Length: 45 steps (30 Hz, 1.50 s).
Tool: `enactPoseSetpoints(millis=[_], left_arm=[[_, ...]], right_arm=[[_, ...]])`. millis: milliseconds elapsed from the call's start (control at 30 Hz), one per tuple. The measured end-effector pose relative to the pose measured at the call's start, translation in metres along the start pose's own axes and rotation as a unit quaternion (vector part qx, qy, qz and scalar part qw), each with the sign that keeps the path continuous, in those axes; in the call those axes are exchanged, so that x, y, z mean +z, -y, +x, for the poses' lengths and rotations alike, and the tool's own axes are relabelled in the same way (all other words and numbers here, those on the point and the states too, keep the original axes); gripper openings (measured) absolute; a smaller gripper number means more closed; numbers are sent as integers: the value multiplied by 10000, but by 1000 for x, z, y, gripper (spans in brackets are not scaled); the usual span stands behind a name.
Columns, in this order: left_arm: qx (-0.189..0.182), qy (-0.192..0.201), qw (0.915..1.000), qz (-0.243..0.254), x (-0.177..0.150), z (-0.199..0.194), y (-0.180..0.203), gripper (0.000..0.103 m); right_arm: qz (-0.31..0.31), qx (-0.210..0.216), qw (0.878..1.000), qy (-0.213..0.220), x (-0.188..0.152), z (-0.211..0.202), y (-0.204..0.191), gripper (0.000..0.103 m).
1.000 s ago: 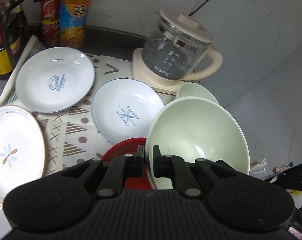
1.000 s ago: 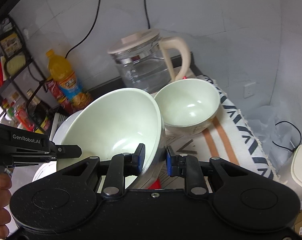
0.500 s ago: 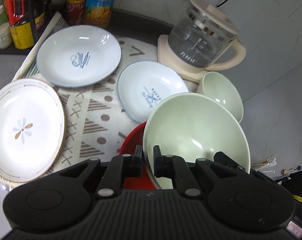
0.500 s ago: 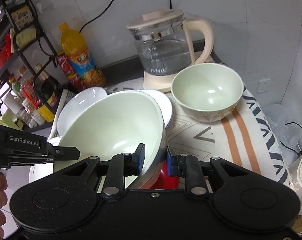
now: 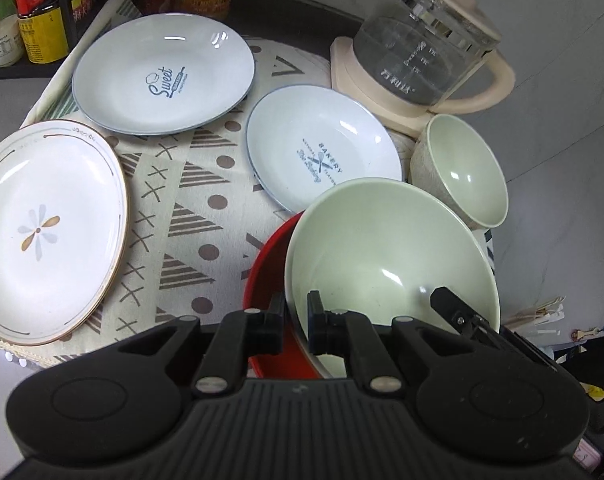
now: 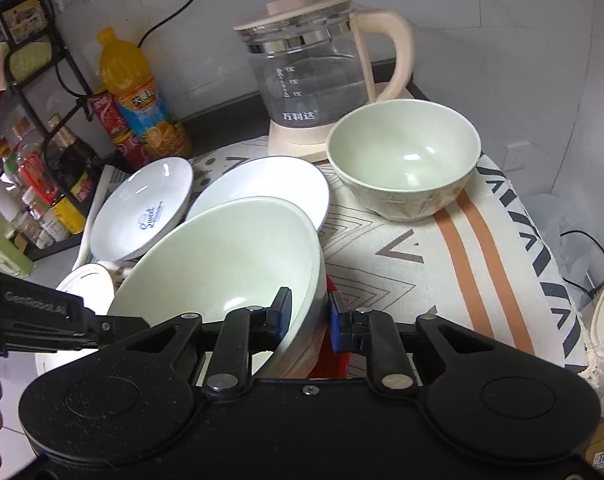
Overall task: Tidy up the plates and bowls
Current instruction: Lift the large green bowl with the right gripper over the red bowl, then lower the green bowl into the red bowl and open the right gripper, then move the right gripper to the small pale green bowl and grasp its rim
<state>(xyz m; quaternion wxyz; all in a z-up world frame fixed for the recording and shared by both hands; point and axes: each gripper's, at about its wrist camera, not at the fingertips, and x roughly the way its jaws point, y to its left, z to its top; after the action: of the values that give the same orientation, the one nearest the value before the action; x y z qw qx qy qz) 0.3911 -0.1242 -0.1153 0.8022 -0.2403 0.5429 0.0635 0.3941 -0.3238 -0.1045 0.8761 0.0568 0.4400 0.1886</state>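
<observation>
A large pale green bowl (image 5: 385, 256) is held tilted above a red plate (image 5: 268, 264). My left gripper (image 5: 295, 320) is shut on its near rim. My right gripper (image 6: 309, 314) is shut on the opposite rim of the same bowl (image 6: 230, 264). A smaller green bowl (image 6: 403, 160) stands on the cloth by the kettle, also in the left wrist view (image 5: 461, 168). A "Sweet" plate (image 5: 164, 74), a "Bakery" plate (image 5: 321, 152) and a flower plate (image 5: 46, 228) lie flat on the cloth.
A glass kettle (image 6: 317, 72) on its beige base stands at the back by the wall. An orange drink bottle (image 6: 138, 96), cans and a rack of sauce bottles (image 6: 34, 152) stand at the back left. The patterned cloth (image 6: 461, 248) ends at the table's right edge.
Both grippers have lifted and pulled back with the large bowl, so more of the table shows. The plates and the small bowl have not moved.
</observation>
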Motion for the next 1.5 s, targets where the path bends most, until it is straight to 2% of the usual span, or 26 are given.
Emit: enactPoseSetpoints(millis=[233, 367, 467, 667, 800, 1100, 1300, 1500], left_arm=[[102, -192, 9998, -38, 0, 6, -3, 10], [82, -285, 9996, -36, 4, 3, -5, 19], [98, -103, 9999, 10, 8, -6, -5, 26], [102, 51, 9999, 58, 17, -15, -2, 32], [91, 101, 9998, 155, 20, -15, 3, 37], [47, 137, 9988, 458, 26, -9, 28, 48], [-12, 106, 9981, 607, 30, -2, 48, 51], [-93, 135, 9972, 728, 37, 4, 67, 54]], right_arm=[[-93, -99, 9999, 23, -2, 5, -4, 17], [-105, -115, 9999, 10, -1, 6, -5, 17], [-118, -124, 9999, 18, -1, 6, -6, 16], [-221, -158, 9996, 48, 2, 5, -10, 16], [-227, -120, 9997, 25, 2, 1, -13, 21], [-90, 37, 9998, 198, 7, -18, -3, 22], [208, 73, 9995, 226, 9, -29, 15, 29], [473, -62, 9983, 325, 16, -34, 36, 43]])
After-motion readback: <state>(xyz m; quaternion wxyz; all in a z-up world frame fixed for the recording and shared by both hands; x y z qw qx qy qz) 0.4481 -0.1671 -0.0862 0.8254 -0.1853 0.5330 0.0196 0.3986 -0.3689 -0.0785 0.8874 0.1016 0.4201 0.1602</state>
